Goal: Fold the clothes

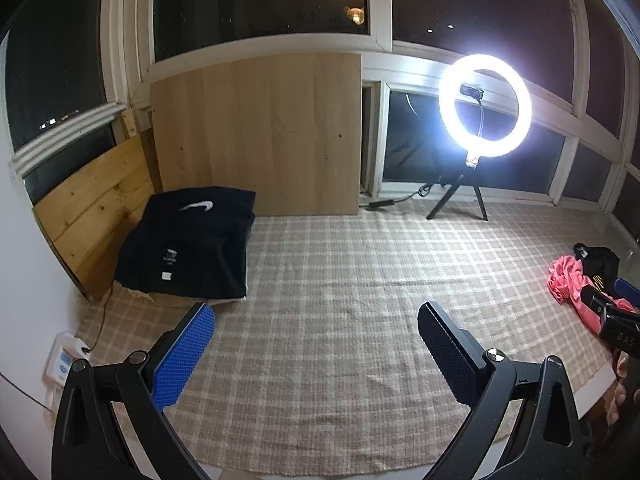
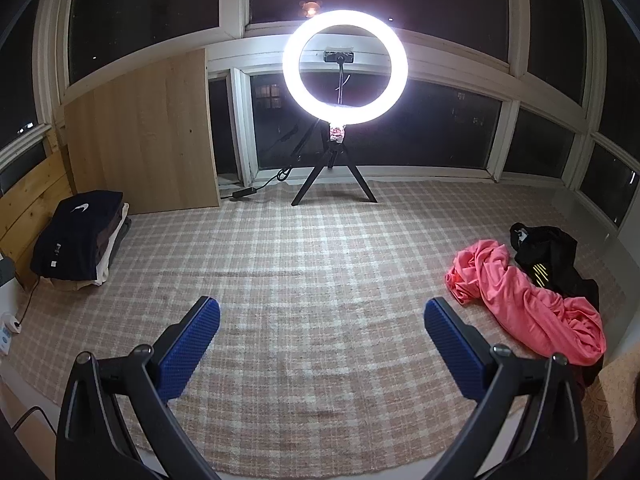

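Your left tool (image 1: 316, 316) spread wide and empty, your right tool (image 2: 322, 312) likewise, pink garment (image 2: 528, 300) crumpled at right of frame, folded stack (image 2: 80, 240) at left

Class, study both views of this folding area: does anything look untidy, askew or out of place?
Yes. At the right side of the checked mat, a pink garment and a black garment lie crumpled together, unfolded, unlike the neatly folded stack at the left. Nothing looks spilled or damaged.
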{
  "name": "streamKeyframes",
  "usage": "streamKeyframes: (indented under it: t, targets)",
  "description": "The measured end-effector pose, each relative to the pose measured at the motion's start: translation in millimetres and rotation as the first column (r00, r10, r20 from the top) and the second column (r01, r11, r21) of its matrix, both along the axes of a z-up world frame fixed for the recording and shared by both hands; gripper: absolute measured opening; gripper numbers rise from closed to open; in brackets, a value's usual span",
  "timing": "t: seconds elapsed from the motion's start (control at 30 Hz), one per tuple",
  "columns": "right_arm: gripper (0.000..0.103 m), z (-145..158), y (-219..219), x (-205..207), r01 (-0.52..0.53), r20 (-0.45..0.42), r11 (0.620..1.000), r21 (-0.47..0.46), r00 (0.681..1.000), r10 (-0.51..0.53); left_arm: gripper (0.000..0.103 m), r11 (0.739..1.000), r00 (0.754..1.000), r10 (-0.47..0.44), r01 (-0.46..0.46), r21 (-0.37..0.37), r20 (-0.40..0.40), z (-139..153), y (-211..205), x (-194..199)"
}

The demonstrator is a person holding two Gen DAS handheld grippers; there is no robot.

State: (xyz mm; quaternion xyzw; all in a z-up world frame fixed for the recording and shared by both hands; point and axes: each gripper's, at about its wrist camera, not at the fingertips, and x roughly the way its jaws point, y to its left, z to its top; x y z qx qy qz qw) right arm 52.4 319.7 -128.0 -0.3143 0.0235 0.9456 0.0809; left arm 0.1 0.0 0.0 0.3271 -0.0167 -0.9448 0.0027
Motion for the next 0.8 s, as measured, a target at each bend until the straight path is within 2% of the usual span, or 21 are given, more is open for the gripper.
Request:
streamKeyframes:
  t: [0.17,0.47,0.8]
  targets:
    - [0.103,-1.9,0.9,-1.1,0.003,-0.003,1.000,0.000,1.000,-0.003,0.102,1.000,0.999,0.008,-0.009,-0.005,-0.043,-1.2,-1.4,9.4]
    - [0.103,-1.6,-0.4,-3.1,0.011,0.010,1.000,0.004,1.000,-0.011,0.102,1.000,1.000,-0.003,0.003,0.025,0.014,-7.6,-6.7,-4.3]
    - [0.103,-0.1,1.6,-1.3,0.044,0.017,0.999,0.005,0.999,-0.044,0.102,0.998,0.998,-0.053,0.052,0.024,0.018,-10.4,6.2,-11.5]
